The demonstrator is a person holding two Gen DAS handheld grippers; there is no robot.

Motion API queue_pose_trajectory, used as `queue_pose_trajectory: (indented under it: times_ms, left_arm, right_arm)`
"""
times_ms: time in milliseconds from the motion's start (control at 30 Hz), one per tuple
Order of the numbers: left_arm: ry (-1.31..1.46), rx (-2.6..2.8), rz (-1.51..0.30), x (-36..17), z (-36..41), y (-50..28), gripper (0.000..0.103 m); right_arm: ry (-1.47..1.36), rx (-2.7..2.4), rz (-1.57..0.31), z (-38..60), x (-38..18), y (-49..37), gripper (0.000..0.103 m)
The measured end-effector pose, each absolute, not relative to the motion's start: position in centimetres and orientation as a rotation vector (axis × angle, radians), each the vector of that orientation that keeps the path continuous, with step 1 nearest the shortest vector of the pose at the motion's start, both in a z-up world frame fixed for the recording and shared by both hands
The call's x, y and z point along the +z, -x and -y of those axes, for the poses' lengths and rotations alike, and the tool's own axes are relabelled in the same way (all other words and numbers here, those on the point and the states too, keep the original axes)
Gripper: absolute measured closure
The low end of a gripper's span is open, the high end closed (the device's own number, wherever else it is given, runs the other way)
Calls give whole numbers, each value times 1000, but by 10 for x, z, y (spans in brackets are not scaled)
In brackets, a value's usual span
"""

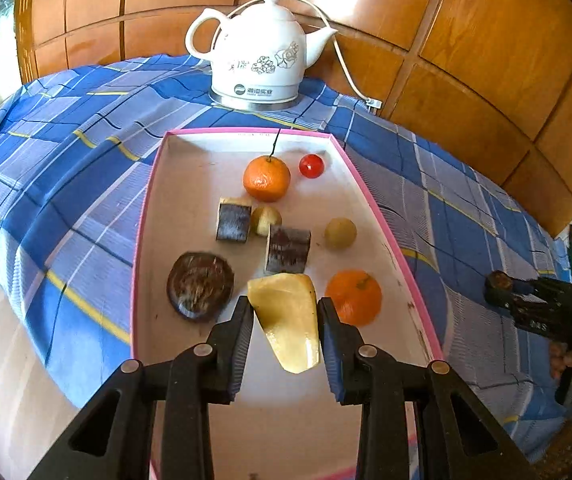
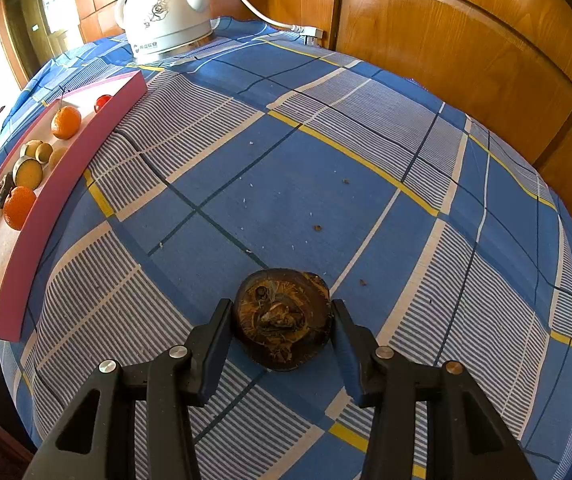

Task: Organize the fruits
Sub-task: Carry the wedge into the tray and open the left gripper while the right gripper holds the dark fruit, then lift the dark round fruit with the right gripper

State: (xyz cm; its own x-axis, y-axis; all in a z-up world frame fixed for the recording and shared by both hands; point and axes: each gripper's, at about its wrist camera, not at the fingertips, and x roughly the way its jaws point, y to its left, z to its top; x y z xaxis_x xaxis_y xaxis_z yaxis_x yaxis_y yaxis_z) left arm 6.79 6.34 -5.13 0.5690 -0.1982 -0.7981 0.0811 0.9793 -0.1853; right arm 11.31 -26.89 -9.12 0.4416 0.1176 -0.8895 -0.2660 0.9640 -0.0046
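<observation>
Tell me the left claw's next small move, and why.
Probably lower and open: the left claw holds the pale yellow wedge above the pink-rimmed tray, over bare floor between the dark round piece and near orange.

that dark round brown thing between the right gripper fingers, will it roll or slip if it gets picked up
The dark round piece looks squat with a flat face, so it probably sits steady on the tablecloth rather than rolling. Its rim looks smooth and curved, so the right gripper may slip on it somewhat. It seems rigid, since it shows no sag between the fingers.
</observation>
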Motion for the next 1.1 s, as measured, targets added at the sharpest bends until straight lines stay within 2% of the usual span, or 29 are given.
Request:
queue_pose_trajectory:
  times_ms: [233, 367, 1100]
  left_arm:
    - [118, -116, -974, -67, -66, -82, 68]
    - [107, -103, -958, -65, -64, -76, 56]
    - [17, -58, -844, -31, -43, -44, 52]
  right_arm:
    - [150, 238, -1090, 269, -91, -113, 55]
    - [148, 240, -1092, 269, -91, -113, 55]
    - [132, 232, -1104, 269, -91, -114, 54]
